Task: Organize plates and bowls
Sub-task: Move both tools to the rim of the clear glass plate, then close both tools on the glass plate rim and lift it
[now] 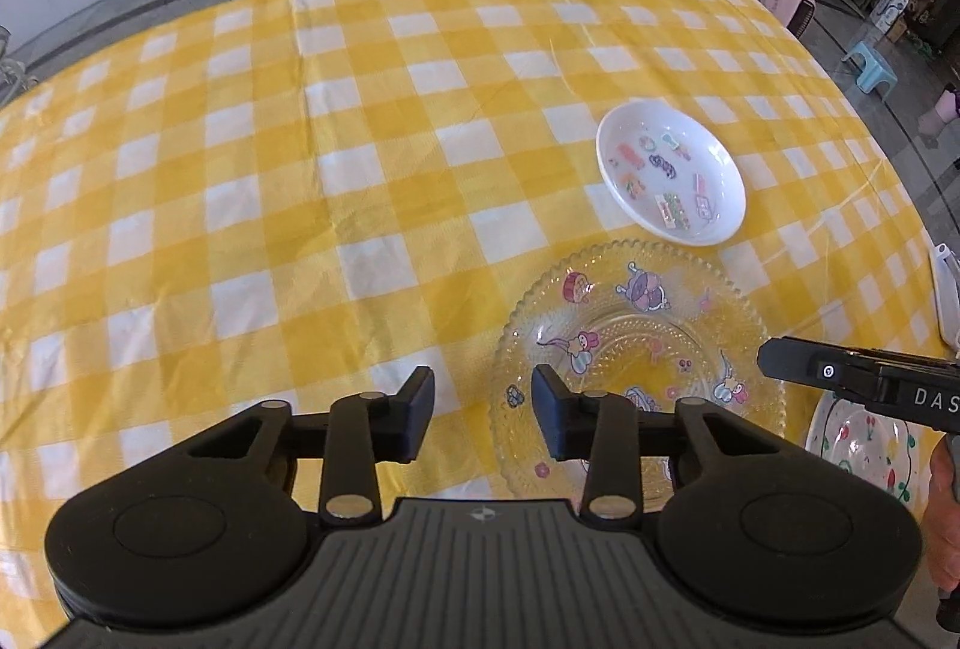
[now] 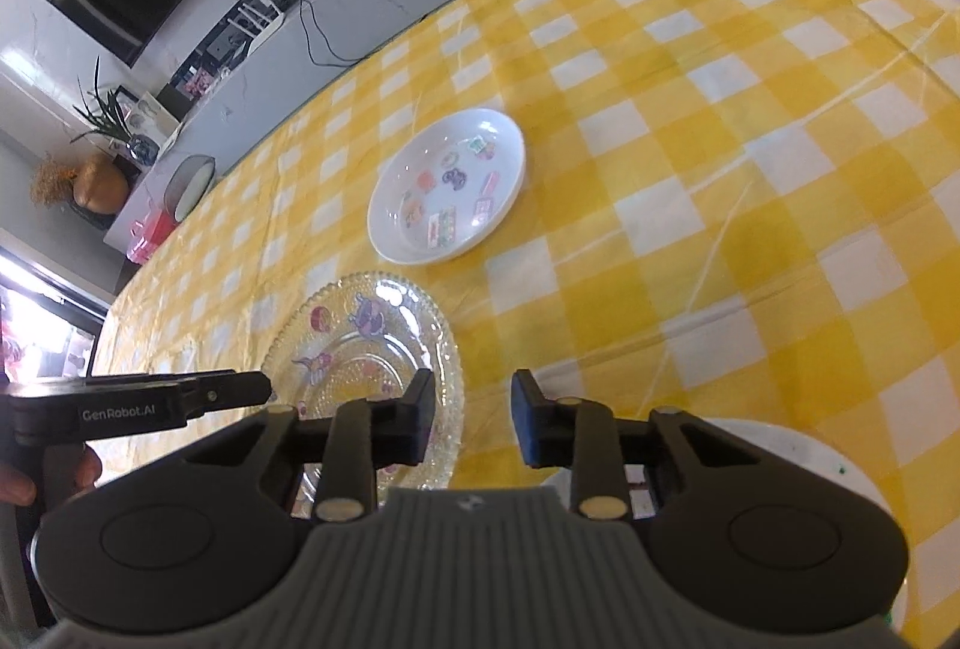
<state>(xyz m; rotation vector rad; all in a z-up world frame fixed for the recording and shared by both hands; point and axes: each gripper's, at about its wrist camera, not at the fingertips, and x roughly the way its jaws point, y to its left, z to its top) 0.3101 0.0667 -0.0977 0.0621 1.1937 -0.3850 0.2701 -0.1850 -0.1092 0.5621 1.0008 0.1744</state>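
Plates and bowls lie unstacked on the desk, which carries a yellow-and-white checked cloth. Nearest is a white plate with red and green fruit print, at the near right edge, partly under the right gripper. Just beside it, to the left, sits the clear glass plate with beaded rim and cartoon prints. Farther off, apart from both, rests the shallow white bowl with small coloured stickers.

Risk, as a judgement: the glass plate is thin-rimmed and lies flat on cloth. A finger driven under its rim may snag the cloth and drag neighbouring dishes. A shallow pinch on the beaded edge may slip and drop the plate onto the fruit-print plate, chipping either.

Pose: the left gripper hovers over the near left rim of the glass plate, fingers spread apart, holding nothing. The right gripper hovers at the gap between the glass plate and the fruit-print plate, fingers likewise apart and empty. Both point forward and downward across the desk.
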